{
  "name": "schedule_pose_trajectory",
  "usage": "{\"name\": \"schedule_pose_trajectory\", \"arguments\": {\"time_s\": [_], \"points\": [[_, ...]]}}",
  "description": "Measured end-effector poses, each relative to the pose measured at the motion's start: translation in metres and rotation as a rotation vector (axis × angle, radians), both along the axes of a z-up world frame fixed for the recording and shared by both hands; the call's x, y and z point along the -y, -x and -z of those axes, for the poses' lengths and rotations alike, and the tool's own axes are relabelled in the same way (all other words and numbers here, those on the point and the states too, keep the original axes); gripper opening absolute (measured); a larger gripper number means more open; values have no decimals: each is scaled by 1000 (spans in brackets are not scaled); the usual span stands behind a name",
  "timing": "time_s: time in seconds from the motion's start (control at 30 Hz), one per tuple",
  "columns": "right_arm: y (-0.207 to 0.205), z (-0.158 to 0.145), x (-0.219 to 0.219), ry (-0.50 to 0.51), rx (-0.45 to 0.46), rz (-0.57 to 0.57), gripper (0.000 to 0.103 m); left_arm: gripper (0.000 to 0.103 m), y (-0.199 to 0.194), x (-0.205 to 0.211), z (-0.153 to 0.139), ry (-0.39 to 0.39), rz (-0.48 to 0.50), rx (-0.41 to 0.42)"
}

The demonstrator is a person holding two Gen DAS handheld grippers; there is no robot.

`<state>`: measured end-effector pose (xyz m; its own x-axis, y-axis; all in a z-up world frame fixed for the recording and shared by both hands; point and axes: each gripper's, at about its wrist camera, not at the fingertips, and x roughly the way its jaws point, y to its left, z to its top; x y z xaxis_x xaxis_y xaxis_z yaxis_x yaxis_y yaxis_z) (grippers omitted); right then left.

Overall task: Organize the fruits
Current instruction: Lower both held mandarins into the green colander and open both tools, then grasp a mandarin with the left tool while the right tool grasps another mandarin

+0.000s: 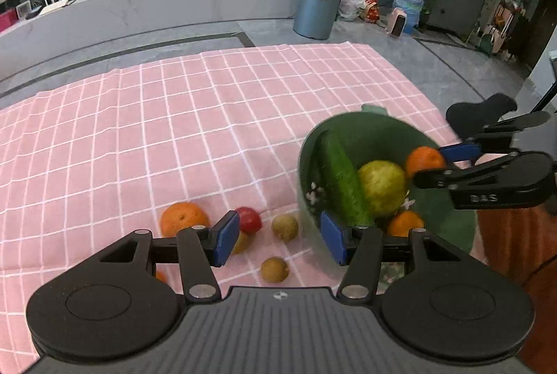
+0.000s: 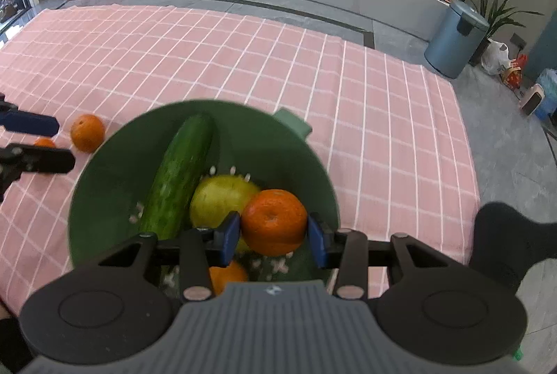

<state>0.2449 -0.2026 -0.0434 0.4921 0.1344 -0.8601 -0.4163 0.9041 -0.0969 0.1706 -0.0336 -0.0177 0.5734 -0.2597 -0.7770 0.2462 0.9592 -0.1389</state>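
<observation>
A green bowl (image 2: 306, 165) (image 1: 383, 127) holds a cucumber (image 2: 181, 172) (image 1: 341, 179), a yellow-green pear (image 2: 216, 200) (image 1: 381, 186) and a small orange (image 2: 226, 276) (image 1: 403, 222). My right gripper (image 2: 273, 236) (image 1: 435, 161) is shut on an orange (image 2: 273, 221) (image 1: 423, 160) above the bowl's inside. My left gripper (image 1: 280, 235) is open and empty, low over loose fruit on the pink checked cloth (image 1: 174, 116): a big orange (image 1: 182, 217) (image 2: 87, 132), a red fruit (image 1: 249, 219) and two small brown fruits (image 1: 284, 227), (image 1: 274, 269).
A yellow fruit (image 1: 242, 243) lies partly behind my left finger. The cloth's far edge borders a grey floor with a blue bin (image 1: 318, 5) (image 2: 452, 40), plants and a long white counter (image 1: 156, 1).
</observation>
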Motion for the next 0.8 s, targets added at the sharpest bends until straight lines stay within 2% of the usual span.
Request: {"name": "schedule_pose_trajectory", "arguments": {"time_s": [0.2,0.43,0.6,0.7,0.8], "points": [[19,15,-9,103,-11,-80,39,64,18,4,1,-51,16,-1],[24,18,-10,125,-7,-72,41,64,30,-5,-4,-59,1,2],[36,6,-13,138,29,-66,55,64,39,-16,-11,-55,-10,14],[47,-6,-17,138,63,-69,56,64,47,-25,-16,-33,-24,29],[62,-19,-24,95,104,-66,56,64,55,-33,-21,-19,-29,49]]}}
